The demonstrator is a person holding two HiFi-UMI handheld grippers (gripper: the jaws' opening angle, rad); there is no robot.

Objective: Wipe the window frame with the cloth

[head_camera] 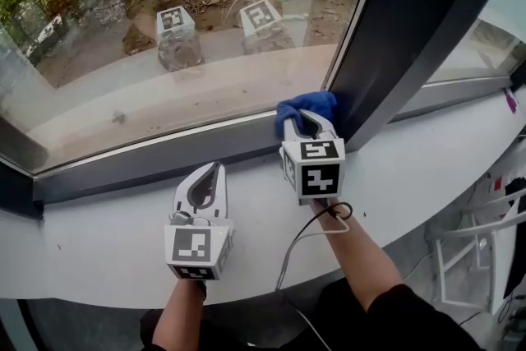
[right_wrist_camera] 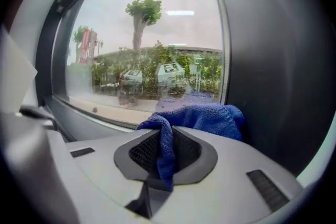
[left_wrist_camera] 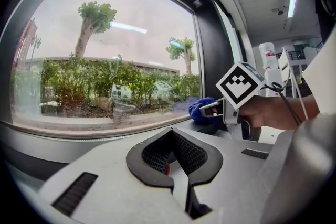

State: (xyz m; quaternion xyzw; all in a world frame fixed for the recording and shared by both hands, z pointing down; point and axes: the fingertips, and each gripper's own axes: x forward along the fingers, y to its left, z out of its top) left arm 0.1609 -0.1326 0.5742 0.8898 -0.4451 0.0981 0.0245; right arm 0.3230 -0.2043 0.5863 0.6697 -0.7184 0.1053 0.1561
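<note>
A blue cloth (head_camera: pixel 307 105) is pressed into the corner where the dark bottom rail of the window frame (head_camera: pixel 148 164) meets the dark upright post (head_camera: pixel 411 37). My right gripper (head_camera: pixel 306 124) is shut on the cloth, and a fold of the cloth (right_wrist_camera: pixel 205 117) runs down between its jaws. My left gripper (head_camera: pixel 217 168) rests on the white sill (head_camera: pixel 107 247), left of the right one and a little short of the rail. Its jaws are shut with nothing between them. The left gripper view shows the right gripper (left_wrist_camera: pixel 216 108) and the cloth (left_wrist_camera: pixel 200 108) by the post.
The glass pane (head_camera: pixel 164 29) above the rail reflects both marker cubes. A black cable (head_camera: pixel 300 247) trails from the right gripper off the sill's near edge. A white metal rack (head_camera: pixel 468 251) stands below right. A small purple thing (head_camera: pixel 509 100) lies on the far right sill.
</note>
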